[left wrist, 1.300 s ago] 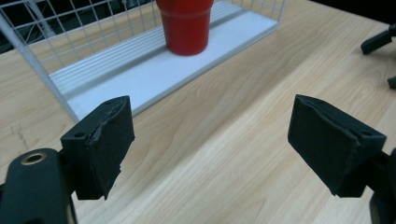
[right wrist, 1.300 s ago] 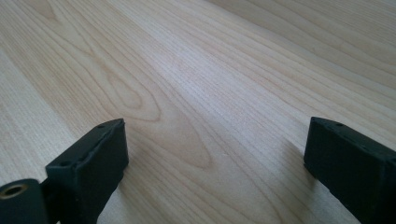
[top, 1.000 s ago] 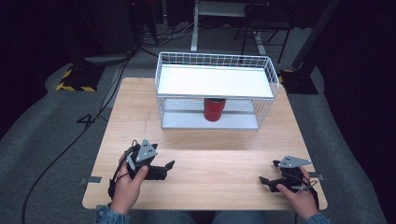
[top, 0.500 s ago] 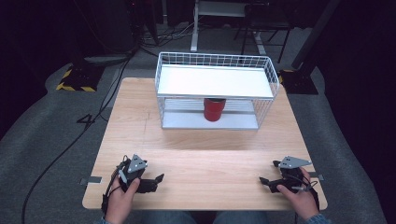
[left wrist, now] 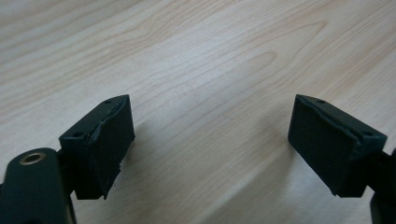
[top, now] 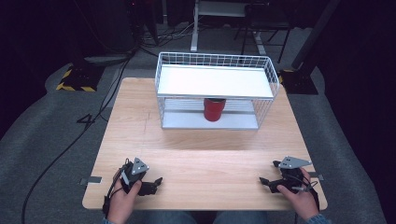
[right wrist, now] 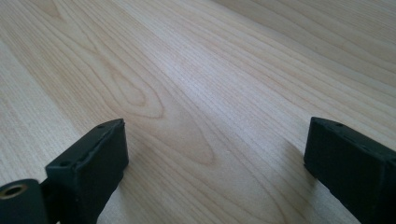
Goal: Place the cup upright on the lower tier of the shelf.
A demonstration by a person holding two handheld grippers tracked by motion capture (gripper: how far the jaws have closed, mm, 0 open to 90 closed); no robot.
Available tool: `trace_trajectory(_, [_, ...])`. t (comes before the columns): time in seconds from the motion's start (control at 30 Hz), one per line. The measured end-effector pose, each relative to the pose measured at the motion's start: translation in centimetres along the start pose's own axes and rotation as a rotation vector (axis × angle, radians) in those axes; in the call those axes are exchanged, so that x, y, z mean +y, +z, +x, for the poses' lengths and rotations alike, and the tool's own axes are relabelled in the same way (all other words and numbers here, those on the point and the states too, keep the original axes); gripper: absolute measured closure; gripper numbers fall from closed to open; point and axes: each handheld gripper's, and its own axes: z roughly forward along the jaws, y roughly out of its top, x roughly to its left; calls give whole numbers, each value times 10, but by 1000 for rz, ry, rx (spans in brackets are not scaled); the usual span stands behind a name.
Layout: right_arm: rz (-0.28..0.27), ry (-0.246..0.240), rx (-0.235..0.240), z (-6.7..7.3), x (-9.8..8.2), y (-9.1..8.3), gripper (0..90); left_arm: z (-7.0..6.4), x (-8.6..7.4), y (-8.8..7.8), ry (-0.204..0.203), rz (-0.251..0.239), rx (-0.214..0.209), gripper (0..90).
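A red cup point(top: 214, 108) stands on the lower level of a white wire shelf rack point(top: 215, 88) at the back of the wooden table point(top: 205, 149). My left gripper point(top: 156, 183) rests low at the table's front left, held by a hand, jaws pointing right. In the left gripper view it point(left wrist: 210, 144) is open, with bare wood between the pads. At the front right lies my right gripper point(top: 266, 179), jaws pointing left. The right gripper view shows it point(right wrist: 215, 163) open over bare wood too.
The rack's top tray point(top: 215, 80) is a flat white surface with a wire rim. Dark floor with cables point(top: 93, 112) surrounds the table. A yellow-black striped block point(top: 74, 79) lies on the floor at the back left.
My left gripper has drawn back toward the front edge of the table and settled lower. The right gripper has stayed in place.
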Motion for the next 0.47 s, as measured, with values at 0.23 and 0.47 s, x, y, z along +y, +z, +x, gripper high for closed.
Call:
trace_trajectory(0.23, [-1, -1, 0, 0, 0, 0, 63, 2, 1, 0, 17, 2, -4, 133])
trace_trajectory(0.47, [1, -1, -1, 0, 0, 0, 63, 2, 1, 1, 16, 4, 0, 117])
